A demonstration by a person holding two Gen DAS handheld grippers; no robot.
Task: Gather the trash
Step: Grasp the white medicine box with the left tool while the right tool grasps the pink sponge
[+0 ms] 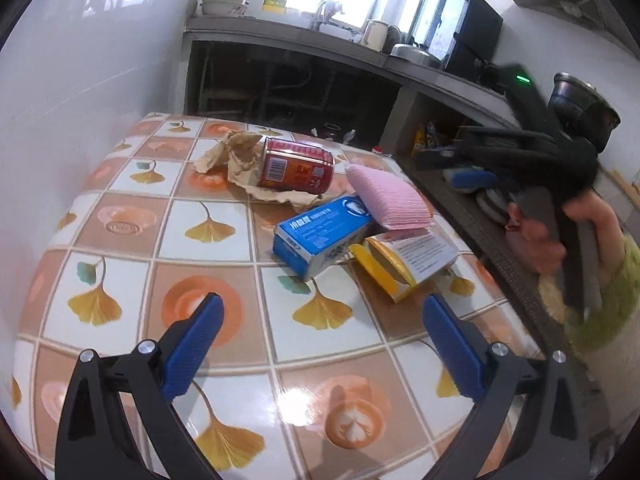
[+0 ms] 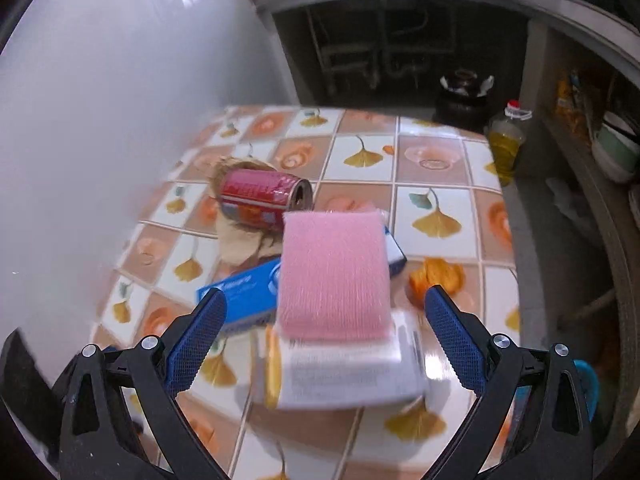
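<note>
Left gripper [image 1: 322, 312] hovers low over the tiled counter [image 1: 120, 280], jaws spread wide, nothing between them. Right gripper [image 2: 326, 308] hangs above the pile, jaws likewise released and empty; the right wrist view is motion-blurred.

Trash sits clustered mid-counter. In the left wrist view: red can [image 1: 296, 165] on its side at 12 o'clock of the pile, lying on crumpled brown paper [image 1: 236, 152]. Blue carton [image 1: 316, 236] lies at centre, tilted, one end propped on the yellow-and-white box [image 1: 404, 264] at 4 o'clock. Pink sponge pad [image 1: 386, 196] rests atop both boxes, at 2 o'clock from the blue carton.

In the right wrist view, an orange peel-like scrap [image 2: 438, 278] lies on the counter at 3 o'clock of the pad, just beside the blue carton's end. A yellow-liquid bottle [image 2: 506, 140] stands beyond the counter's far right edge.

Left wrist view, 3 o'clock: a person's hand [image 1: 548, 236] grips the other gripper's handle, green sleeve below.
</note>
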